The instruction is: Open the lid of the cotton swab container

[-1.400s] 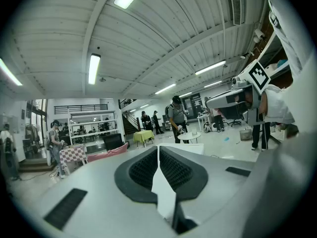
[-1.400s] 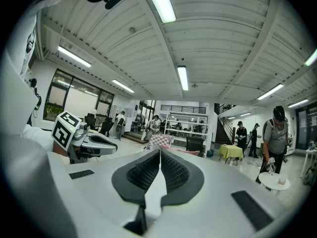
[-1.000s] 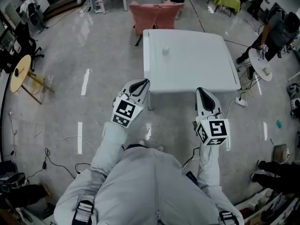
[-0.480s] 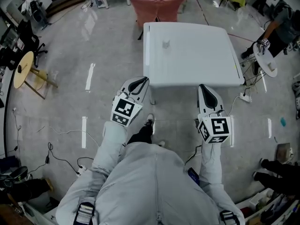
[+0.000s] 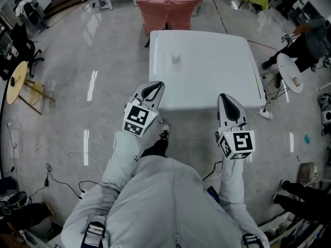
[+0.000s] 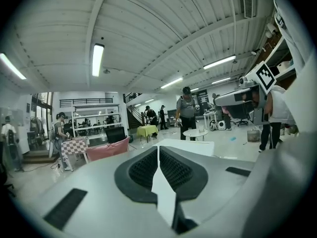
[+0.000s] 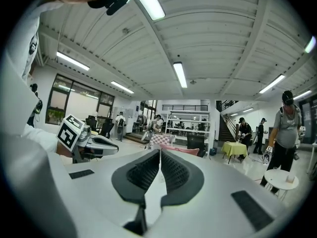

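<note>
You stand on a glossy grey floor; a white tabletop lies ahead, pink chair beyond it, strip lights overhead.

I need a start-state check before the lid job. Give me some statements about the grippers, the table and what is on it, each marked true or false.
1. The left gripper and the right gripper both have their jaws together with nothing between them. True.
2. The left gripper touches the small container. False: it is at the table's near edge, well apart from it.
3. The small container stands on the white table. True.
4. The pink chair is beside the person. False: it is beyond the table's far edge.
</note>
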Demonstrator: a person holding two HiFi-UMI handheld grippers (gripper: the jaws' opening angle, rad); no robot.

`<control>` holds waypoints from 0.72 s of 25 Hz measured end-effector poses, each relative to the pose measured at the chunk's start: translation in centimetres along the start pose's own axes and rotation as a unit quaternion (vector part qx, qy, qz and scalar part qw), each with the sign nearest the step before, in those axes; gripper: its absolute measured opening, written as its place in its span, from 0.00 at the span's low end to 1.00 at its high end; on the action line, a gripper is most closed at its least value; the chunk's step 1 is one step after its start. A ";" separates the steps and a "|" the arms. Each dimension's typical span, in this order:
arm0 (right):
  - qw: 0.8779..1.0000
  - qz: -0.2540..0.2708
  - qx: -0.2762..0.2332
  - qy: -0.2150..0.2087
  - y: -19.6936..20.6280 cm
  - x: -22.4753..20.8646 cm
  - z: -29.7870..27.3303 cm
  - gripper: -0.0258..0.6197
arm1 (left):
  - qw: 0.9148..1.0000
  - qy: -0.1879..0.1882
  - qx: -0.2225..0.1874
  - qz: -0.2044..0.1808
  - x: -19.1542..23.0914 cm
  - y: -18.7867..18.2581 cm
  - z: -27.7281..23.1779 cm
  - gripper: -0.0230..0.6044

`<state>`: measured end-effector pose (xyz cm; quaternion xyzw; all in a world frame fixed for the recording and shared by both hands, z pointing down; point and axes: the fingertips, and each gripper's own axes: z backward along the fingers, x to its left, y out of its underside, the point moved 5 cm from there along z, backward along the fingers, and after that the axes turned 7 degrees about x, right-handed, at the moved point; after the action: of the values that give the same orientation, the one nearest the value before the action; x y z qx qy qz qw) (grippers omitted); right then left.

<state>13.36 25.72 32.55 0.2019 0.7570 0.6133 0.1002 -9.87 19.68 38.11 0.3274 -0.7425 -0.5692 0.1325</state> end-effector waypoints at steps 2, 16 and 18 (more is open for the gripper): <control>1.000 0.000 0.002 0.000 -0.7 -2.3 -3.3 0.10 | 1.000 0.002 -0.003 -0.002 2.1 -1.2 -3.6 0.08; 1.000 -0.016 0.013 0.000 -4.6 -9.8 -16.5 0.09 | 1.000 0.013 0.000 0.001 11.3 -5.0 -15.5 0.08; 1.000 -0.014 0.018 -0.001 -4.7 -10.0 -17.5 0.09 | 1.000 0.014 0.003 0.004 12.0 -5.0 -16.1 0.08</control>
<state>14.42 5.09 30.98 0.1935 0.7708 0.5977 0.1056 -8.07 -0.88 36.44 0.3326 -0.7435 -0.5621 0.1439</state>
